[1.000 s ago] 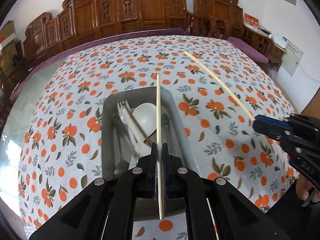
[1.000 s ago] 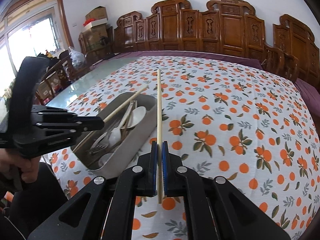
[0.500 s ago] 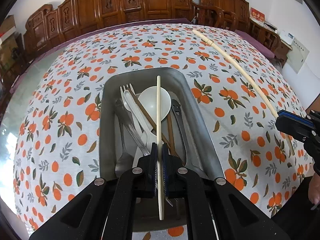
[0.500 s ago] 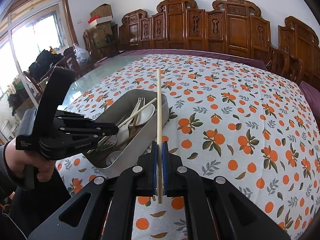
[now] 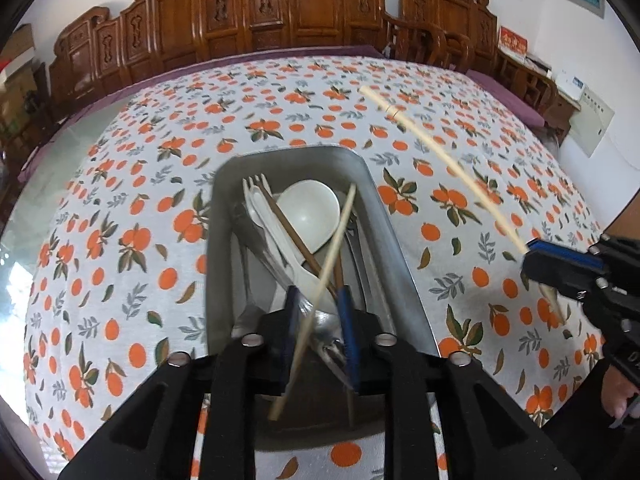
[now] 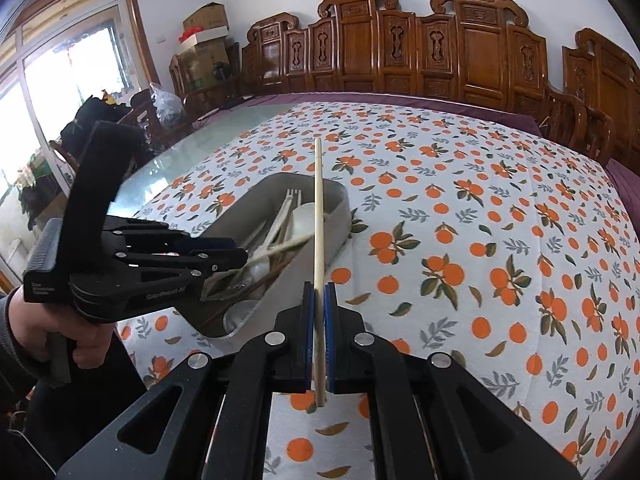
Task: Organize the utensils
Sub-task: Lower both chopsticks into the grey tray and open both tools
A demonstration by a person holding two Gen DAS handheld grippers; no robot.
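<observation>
My left gripper hangs over the near end of a grey metal tray. Its jaws are opening. A pale chopstick leans loose between the pads, tilted right, no longer pinched. The tray holds a white spoon, a white fork, brown chopsticks and metal cutlery. My right gripper is shut on a second pale chopstick, which points straight ahead just right of the tray. In the right wrist view the left gripper is at the left, with the loose chopstick at its tips.
An orange-patterned tablecloth covers the table, with bare glass at its left side. Carved wooden chairs line the far edge. A person's hand grips the left gripper's handle.
The left gripper sank over the tray, then its jaws parted; its chopstick tipped from upright to slanting right. The right gripper keeps its chopstick.
</observation>
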